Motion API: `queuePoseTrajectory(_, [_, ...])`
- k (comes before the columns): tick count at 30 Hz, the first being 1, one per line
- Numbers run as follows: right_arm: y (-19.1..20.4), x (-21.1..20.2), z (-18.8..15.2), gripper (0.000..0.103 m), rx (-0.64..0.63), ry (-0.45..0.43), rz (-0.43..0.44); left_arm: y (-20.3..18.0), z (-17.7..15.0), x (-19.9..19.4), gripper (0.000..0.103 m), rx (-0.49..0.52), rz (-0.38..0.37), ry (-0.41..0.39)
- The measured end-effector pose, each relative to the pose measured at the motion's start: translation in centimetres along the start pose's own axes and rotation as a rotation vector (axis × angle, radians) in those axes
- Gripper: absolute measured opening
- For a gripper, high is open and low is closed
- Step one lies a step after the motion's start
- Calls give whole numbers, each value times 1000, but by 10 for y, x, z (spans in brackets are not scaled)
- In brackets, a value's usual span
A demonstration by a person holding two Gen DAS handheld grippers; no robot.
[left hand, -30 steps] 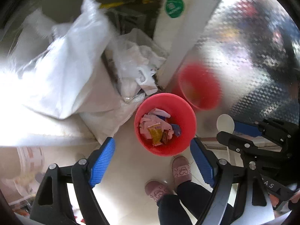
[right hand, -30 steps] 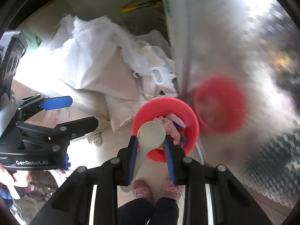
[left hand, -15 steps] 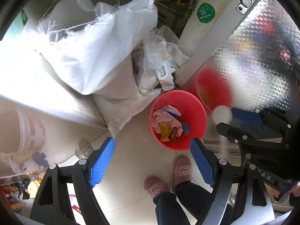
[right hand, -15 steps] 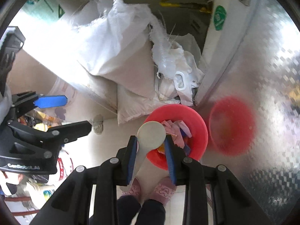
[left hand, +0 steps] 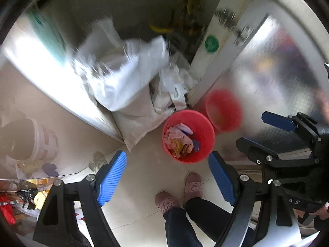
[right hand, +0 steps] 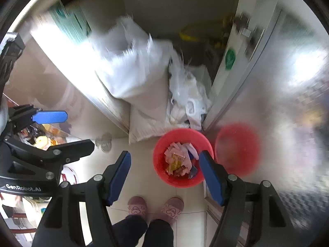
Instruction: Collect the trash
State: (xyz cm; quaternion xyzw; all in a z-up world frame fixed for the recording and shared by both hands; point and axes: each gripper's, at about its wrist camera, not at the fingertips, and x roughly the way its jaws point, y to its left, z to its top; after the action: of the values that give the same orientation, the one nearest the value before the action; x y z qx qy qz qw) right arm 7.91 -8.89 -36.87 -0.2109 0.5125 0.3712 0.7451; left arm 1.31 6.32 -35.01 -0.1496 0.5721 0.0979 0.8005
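A red bin [left hand: 202, 135] stands on the pale tiled floor, with pink, yellow and blue wrappers [left hand: 178, 140] inside. It also shows in the right wrist view [right hand: 162, 160] with the wrappers [right hand: 181, 160]. My left gripper [left hand: 167, 177] is open and empty, high above the floor just in front of the bin. My right gripper [right hand: 165, 177] is open and empty, above the bin's near edge. The right gripper also shows in the left wrist view [left hand: 265, 131], the left one in the right wrist view [right hand: 67, 129].
White woven sacks [left hand: 131, 94] and crumpled plastic bags [right hand: 185, 103] lie behind the bin. A shiny metal panel [left hand: 277, 78] on the right reflects the bin. A white doorframe with a green sticker [left hand: 211, 44] stands behind. The person's slippered feet [left hand: 178, 193] are below. A white bucket [left hand: 44, 142] is at left.
My right gripper has opened and the white spoon-like piece it held is gone from its jaws. Both grippers have risen, so the bin looks smaller.
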Motion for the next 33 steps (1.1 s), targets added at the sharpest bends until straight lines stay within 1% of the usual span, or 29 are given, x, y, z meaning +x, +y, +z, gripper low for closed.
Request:
queuePoseTrajectory(2, [4,-26,7,66,1,-13,-2,-4,4,-30,81,9,8,-21])
queuePoseTrajectory(4, [9,-55,13,66,3,-35,-16,-13,9,-64,81,39,48,-57])
queuePoseTrajectory(5, [11,-70,16,68,6,-46,-27,-17,11,-80,81,54,54,-73])
queuePoseTrajectory(9, [18,-136,22,78,29,-122,-101,-31,21,-141,81,91,30,-129])
queuePoseTrajectory(12, [22,-184,25,83,39,-184,-164,-43,27,-178,81,123,20,-176])
queuePoseTrajectory(14, [22,-210,26,84,48,-218,-199,-50,30,-198,81,139,5,-204])
queuePoseTrajectory(20, [12,-271,27,86,115,-289,-282,-75,39,-250,82,194,-12,-289])
queuePoseTrajectory(24, [4,-304,25,86,142,-344,-328,-100,44,-276,82,227,-17,-352])
queuePoseTrajectory(29, [-11,-342,19,86,186,-399,-340,-129,43,-310,82,252,8,-433])
queuePoseTrajectory(33, [-21,-370,12,86,184,-441,-349,-150,32,-333,82,229,11,-483])
